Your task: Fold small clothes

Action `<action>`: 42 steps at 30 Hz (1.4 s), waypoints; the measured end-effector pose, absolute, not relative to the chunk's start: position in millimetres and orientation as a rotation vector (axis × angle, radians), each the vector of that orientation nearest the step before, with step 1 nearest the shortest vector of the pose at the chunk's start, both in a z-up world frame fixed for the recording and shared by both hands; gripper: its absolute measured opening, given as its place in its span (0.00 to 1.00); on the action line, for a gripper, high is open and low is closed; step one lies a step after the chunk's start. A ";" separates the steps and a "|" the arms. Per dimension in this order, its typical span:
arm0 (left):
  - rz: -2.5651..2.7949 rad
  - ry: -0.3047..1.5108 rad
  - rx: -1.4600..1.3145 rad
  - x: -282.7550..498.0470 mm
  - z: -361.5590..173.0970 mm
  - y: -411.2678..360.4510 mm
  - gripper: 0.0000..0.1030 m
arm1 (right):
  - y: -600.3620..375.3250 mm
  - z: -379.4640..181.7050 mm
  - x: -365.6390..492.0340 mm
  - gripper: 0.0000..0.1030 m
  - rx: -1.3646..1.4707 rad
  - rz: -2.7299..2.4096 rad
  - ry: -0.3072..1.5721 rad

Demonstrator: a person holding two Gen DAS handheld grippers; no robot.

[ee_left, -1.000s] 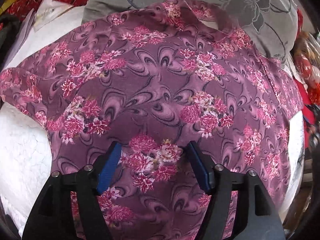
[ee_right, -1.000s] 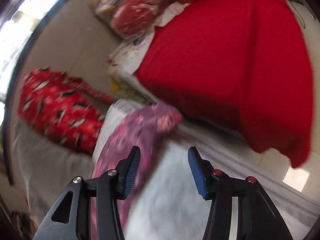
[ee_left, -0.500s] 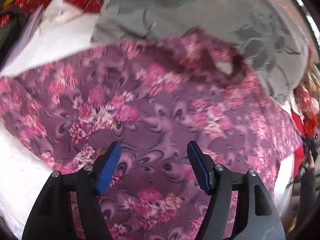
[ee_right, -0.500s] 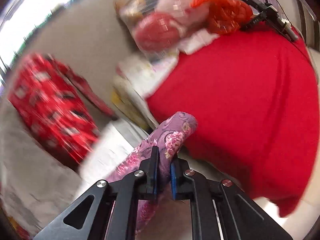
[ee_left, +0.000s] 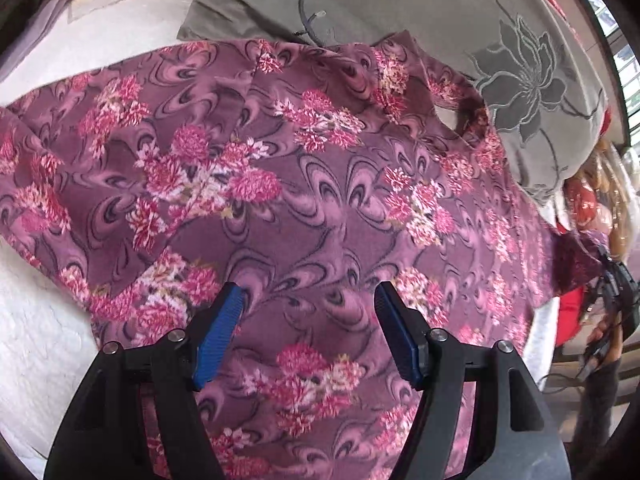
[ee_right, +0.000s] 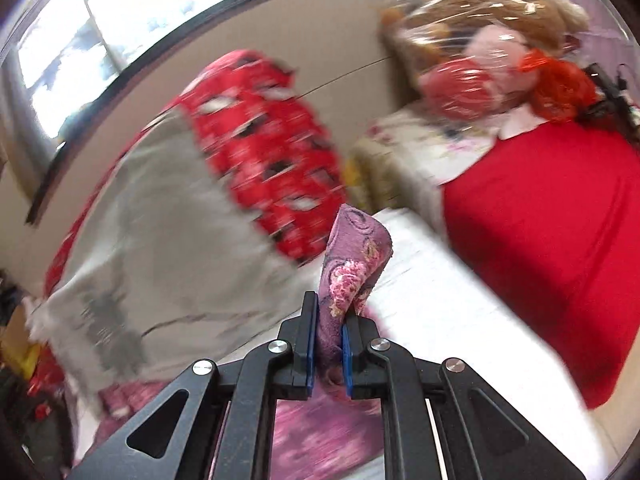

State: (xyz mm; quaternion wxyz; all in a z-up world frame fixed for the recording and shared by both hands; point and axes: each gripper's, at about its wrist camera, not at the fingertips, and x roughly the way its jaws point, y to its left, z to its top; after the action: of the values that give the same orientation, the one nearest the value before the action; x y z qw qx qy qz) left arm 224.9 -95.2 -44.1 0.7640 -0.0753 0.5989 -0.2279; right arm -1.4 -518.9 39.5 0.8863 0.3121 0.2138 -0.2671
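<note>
A purple floral garment (ee_left: pixel 320 208) lies spread on a white surface (ee_left: pixel 36 344), its neck opening at the upper right. My left gripper (ee_left: pixel 310 300) is open and hovers just above the middle of the cloth, holding nothing. My right gripper (ee_right: pixel 329 320) is shut on a corner of the same purple floral garment (ee_right: pixel 352 256), which sticks up between the blue pads and is lifted off the white surface (ee_right: pixel 432 304). The right gripper also shows at the far right of the left wrist view (ee_left: pixel 612 276), holding the garment's edge.
A grey pillow with a flower pattern (ee_left: pixel 460 20) lies behind the garment; it also shows in the right wrist view (ee_right: pixel 160 240). A red patterned cloth (ee_right: pixel 272 152), a red cloth (ee_right: pixel 552 220) and a plastic-wrapped bundle (ee_right: pixel 472 64) surround the surface.
My right gripper closed on the garment's corner and lifted it, swinging leftward. My left gripper moved up the garment toward the neck and stayed open.
</note>
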 end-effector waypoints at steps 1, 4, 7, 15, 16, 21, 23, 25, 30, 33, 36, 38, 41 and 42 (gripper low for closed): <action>-0.501 1.307 -0.168 227.3 -44.6 -88.8 0.66 | -507.4 39.7 3.1 0.09 0.649 -0.534 0.452; -0.506 1.317 -0.161 224.0 -40.1 -75.2 0.66 | -465.4 37.8 24.5 0.10 0.642 -0.460 0.488; -0.518 1.317 -0.158 223.7 -30.7 -60.5 0.66 | -419.8 36.1 47.5 0.09 0.613 -0.387 0.530; -0.514 1.306 -0.191 230.0 -14.6 -24.8 0.66 | -299.6 22.1 106.1 0.10 0.554 -0.186 0.641; -0.514 1.300 -0.190 230.5 -12.1 -20.9 0.66 | -281.8 19.6 113.8 0.10 0.541 -0.158 0.658; -0.509 1.251 -0.198 225.9 -2.3 0.1 0.66 | -211.3 4.5 139.7 0.10 0.478 -0.055 0.727; -0.503 1.238 -0.211 224.6 -0.5 4.4 0.66 | -189.7 -1.9 148.0 0.13 0.468 -0.026 0.749; -0.505 1.236 -0.232 223.9 -0.2 6.9 0.66 | -161.2 -12.9 155.1 0.15 0.461 0.025 0.785; -0.545 1.266 -0.275 218.0 -4.0 -0.5 0.66 | -115.1 -43.8 152.6 0.18 0.479 0.139 0.910; -0.591 1.323 -0.311 214.3 -16.9 -20.0 0.66 | -110.4 -50.0 132.9 0.18 0.512 0.171 0.948; -0.623 1.383 -0.344 212.3 -34.1 -50.6 0.66 | -140.0 -43.5 101.8 0.29 0.555 0.114 0.904; -0.626 1.419 -0.366 214.0 -44.1 -72.5 0.66 | -176.3 -40.4 77.5 0.31 0.604 0.039 0.870; -0.585 1.392 -0.362 217.1 -43.0 -103.0 0.81 | -224.4 -38.8 48.8 0.32 0.683 -0.053 0.833; -0.577 1.366 -0.364 218.1 -39.2 -108.9 0.81 | -239.6 -39.0 39.3 0.33 0.711 -0.078 0.818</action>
State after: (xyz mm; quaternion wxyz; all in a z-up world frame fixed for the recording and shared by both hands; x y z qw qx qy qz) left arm 218.1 -108.9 -39.2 0.7224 -0.1649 0.6187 -0.2612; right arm 39.3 -239.6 -39.0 0.8560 0.3381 0.3893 -0.0373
